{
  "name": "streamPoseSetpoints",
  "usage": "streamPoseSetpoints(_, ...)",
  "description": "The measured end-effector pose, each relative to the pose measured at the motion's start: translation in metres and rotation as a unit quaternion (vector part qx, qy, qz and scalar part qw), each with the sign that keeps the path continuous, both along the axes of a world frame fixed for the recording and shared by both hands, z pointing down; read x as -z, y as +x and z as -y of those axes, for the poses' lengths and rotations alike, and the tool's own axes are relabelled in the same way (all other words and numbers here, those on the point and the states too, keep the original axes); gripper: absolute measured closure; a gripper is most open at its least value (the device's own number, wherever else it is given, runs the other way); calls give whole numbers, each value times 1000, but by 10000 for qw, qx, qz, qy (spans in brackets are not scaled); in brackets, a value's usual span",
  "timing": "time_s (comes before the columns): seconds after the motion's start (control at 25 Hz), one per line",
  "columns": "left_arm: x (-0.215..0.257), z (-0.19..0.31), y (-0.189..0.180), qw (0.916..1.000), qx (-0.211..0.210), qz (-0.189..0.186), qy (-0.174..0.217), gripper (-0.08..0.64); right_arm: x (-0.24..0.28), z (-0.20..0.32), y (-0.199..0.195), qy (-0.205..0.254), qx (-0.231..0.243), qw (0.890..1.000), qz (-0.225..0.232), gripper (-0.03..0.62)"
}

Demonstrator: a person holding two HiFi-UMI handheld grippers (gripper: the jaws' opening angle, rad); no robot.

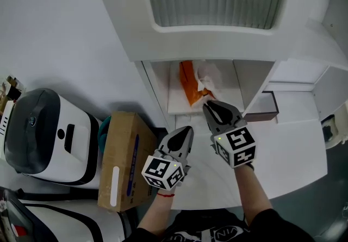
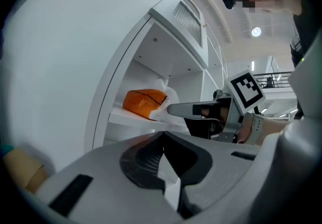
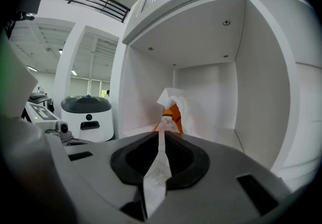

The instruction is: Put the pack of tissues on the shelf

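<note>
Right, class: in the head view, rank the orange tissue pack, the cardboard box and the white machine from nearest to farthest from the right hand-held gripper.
1. The orange tissue pack, on the shelf, its wrapper pinched by the right hand-held gripper.
2. The cardboard box, lower left.
3. The white machine, far left.

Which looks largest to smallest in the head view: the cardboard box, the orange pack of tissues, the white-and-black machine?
1. White-and-black machine
2. Cardboard box
3. Pack of tissues, though it lies farther from the camera
</note>
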State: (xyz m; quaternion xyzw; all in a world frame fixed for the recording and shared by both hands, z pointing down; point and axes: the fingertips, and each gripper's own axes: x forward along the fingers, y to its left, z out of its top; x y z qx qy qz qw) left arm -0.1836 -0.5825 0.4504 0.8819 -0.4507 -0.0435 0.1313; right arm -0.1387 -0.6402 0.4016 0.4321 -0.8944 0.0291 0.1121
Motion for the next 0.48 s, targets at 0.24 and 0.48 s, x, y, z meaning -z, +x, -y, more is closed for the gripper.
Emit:
streamPoseSetpoints(0.24,0,-6,-13,10000,82,11,34,554,-1,10,-4,-71,-95,9999,-19,551)
streamPoseSetpoints(0.48,0,-13,-17,9999,78,43,54,554,0,8,-3,-115,-158,9998,53,552)
